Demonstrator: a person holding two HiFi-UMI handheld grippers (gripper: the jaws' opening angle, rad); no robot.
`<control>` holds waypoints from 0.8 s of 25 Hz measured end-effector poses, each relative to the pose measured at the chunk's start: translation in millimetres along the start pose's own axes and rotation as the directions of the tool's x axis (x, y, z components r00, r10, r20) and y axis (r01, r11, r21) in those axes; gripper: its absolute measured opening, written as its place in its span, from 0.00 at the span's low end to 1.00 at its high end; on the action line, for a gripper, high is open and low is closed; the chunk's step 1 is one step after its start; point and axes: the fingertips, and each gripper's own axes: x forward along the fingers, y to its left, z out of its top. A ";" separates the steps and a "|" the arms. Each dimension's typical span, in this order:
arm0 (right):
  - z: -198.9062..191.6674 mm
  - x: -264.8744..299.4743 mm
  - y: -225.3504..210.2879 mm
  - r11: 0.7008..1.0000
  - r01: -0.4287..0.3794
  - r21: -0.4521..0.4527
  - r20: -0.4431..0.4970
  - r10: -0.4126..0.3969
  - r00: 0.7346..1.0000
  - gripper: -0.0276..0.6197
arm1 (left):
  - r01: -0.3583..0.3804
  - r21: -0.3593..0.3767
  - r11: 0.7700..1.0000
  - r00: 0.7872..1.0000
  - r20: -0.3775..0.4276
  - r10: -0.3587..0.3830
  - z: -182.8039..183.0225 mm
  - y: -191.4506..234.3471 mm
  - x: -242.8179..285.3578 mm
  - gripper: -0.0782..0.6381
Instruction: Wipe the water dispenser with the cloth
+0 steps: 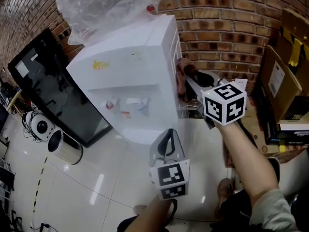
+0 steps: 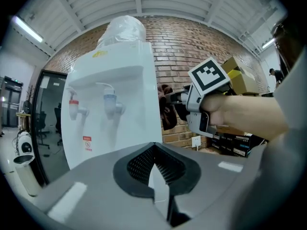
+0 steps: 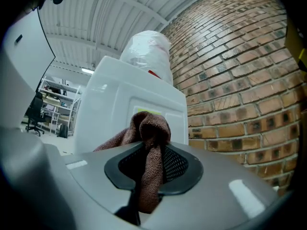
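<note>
Cloth (image 3: pixel 149 137) in right claw (image 3: pixel 152 164) beside dispenser (image 3: pixel 115 111)

In the head view your left hand-held gripper (image 1: pixel 166 146) covers the foot of the dispenser (image 1: pixel 130 57), and the top edge cuts off the wrapped bottle (image 1: pixel 106 6) above it. Only a fold of the cloth (image 1: pixel 183 76) shows there; the rest lies behind your right hand-held gripper (image 1: pixel 193 88). In the right gripper view the cloth's lower end drops out of sight between the jaws. The red label (image 2: pixel 87 143) on the dispenser's front is too small to read. The boxes (image 1: pixel 285 81) at the right run off the edge.
</note>
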 end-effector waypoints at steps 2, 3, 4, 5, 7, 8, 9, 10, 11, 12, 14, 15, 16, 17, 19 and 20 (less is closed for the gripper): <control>-17.6 0.1 0.0 1.000 -0.001 0.002 -0.025 0.001 1.000 0.18 | 0.012 -0.013 1.000 1.000 -0.007 -0.012 -8.0 -4.0 0.2 0.11; -26.8 0.3 0.2 1.000 -0.002 0.006 -0.038 0.002 0.999 0.18 | 0.021 -0.024 0.999 1.000 -0.011 -0.022 -12.1 -6.4 0.5 0.11; -35.9 0.5 0.3 1.000 -0.003 0.010 -0.051 0.004 0.999 0.18 | 0.032 -0.040 0.999 0.999 -0.016 -0.033 -16.4 -9.0 0.8 0.11; -44.9 0.7 0.4 1.000 -0.003 0.015 -0.063 0.004 0.998 0.18 | 0.042 -0.060 0.997 0.999 -0.020 -0.044 -20.6 -11.2 1.2 0.11; -63.1 1.0 -0.1 1.000 0.000 0.020 -0.088 0.001 0.996 0.18 | 0.055 -0.091 0.994 0.998 -0.028 -0.058 -28.2 -14.4 1.3 0.11; -72.9 1.2 -0.8 1.000 0.003 0.021 -0.103 -0.001 0.995 0.18 | 0.057 -0.094 0.994 0.998 -0.030 -0.060 -31.5 -15.4 0.9 0.11; -83.3 1.4 -1.7 1.000 0.007 0.024 -0.120 -0.004 0.993 0.18 | 0.058 -0.090 0.994 0.998 -0.032 -0.061 -34.6 -16.2 0.4 0.11; -94.2 1.5 -2.4 1.000 0.010 0.028 -0.138 -0.006 0.990 0.18 | 0.059 -0.083 0.995 0.998 -0.033 -0.061 -37.8 -17.2 -0.3 0.11; -105.3 1.7 -2.7 0.999 0.013 0.033 -0.158 -0.008 0.987 0.18 | 0.062 -0.076 0.995 0.997 -0.036 -0.064 -41.5 -18.3 -0.9 0.11; -116.4 2.1 -2.4 0.999 0.016 0.036 -0.177 -0.010 0.984 0.18 | 0.066 -0.070 0.995 0.997 -0.042 -0.069 -46.0 -19.7 -1.2 0.11; -136.2 3.5 -1.3 0.999 0.024 0.036 -0.211 -0.016 0.977 0.18 | 0.078 -0.064 0.995 0.995 -0.062 -0.082 -57.3 -22.4 -0.9 0.11; -144.6 4.3 -1.5 0.999 0.029 0.035 -0.224 -0.021 0.974 0.18 | 0.083 -0.065 0.994 0.993 -0.073 -0.087 -63.1 -23.7 -0.1 0.11; -152.5 4.8 -2.5 0.999 0.034 0.034 -0.238 -0.025 0.971 0.18 | 0.086 -0.067 0.994 0.992 -0.082 -0.091 -68.2 -24.9 0.8 0.11; -160.6 4.9 -3.8 0.999 0.037 0.032 -0.255 -0.027 0.966 0.18 | 0.087 -0.072 0.994 0.992 -0.088 -0.093 -72.5 -26.0 1.6 0.11; -180.2 3.3 -4.3 0.999 0.036 0.028 -0.301 -0.026 0.953 0.18 | 0.088 -0.082 0.993 0.991 -0.094 -0.096 -78.6 -27.4 2.1 0.11; -191.9 2.0 -2.8 0.999 0.032 0.026 -0.328 -0.022 0.945 0.18 | 0.089 -0.084 0.992 0.991 -0.096 -0.097 -81.1 -27.5 1.7 0.11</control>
